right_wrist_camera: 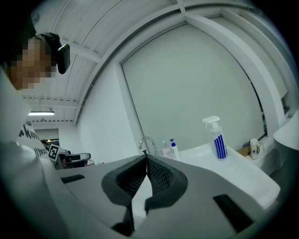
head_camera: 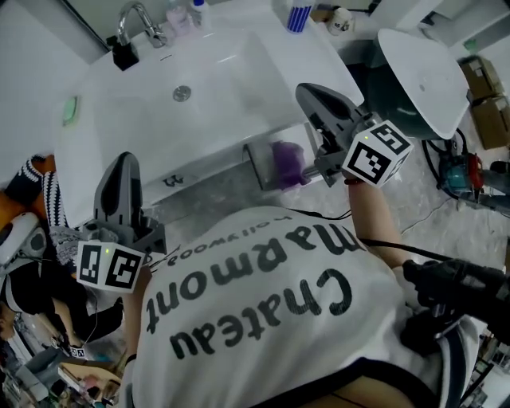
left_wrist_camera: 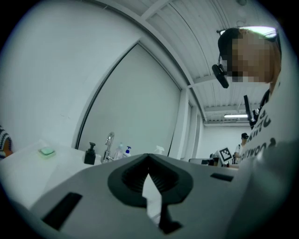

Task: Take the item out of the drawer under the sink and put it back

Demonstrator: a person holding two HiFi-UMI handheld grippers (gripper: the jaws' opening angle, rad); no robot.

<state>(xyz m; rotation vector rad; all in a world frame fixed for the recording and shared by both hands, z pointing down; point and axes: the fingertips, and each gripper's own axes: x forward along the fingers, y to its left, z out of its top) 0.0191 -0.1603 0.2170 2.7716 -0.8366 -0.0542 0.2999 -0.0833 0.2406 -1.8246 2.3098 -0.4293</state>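
A purple item (head_camera: 288, 162) lies in a grey open drawer (head_camera: 259, 166) that sticks out under the front edge of the white sink (head_camera: 231, 88). My right gripper (head_camera: 309, 96) hovers over the sink's right front corner, just right of the drawer, shut with nothing between its fingers. In the right gripper view its gripper (right_wrist_camera: 146, 159) points level across the sink top. My left gripper (head_camera: 125, 163) is at the sink's left front corner, away from the drawer. It is shut and empty too, and the left gripper view shows its tips (left_wrist_camera: 149, 158) meeting.
On the sink's back edge stand a faucet (head_camera: 139, 20), a black soap dispenser (head_camera: 123, 54) and a blue-striped spray bottle (right_wrist_camera: 217, 140). A green soap (head_camera: 72, 107) lies at the left. A white rounded fixture (head_camera: 422, 80) stands to the right, with boxes and cables beyond it.
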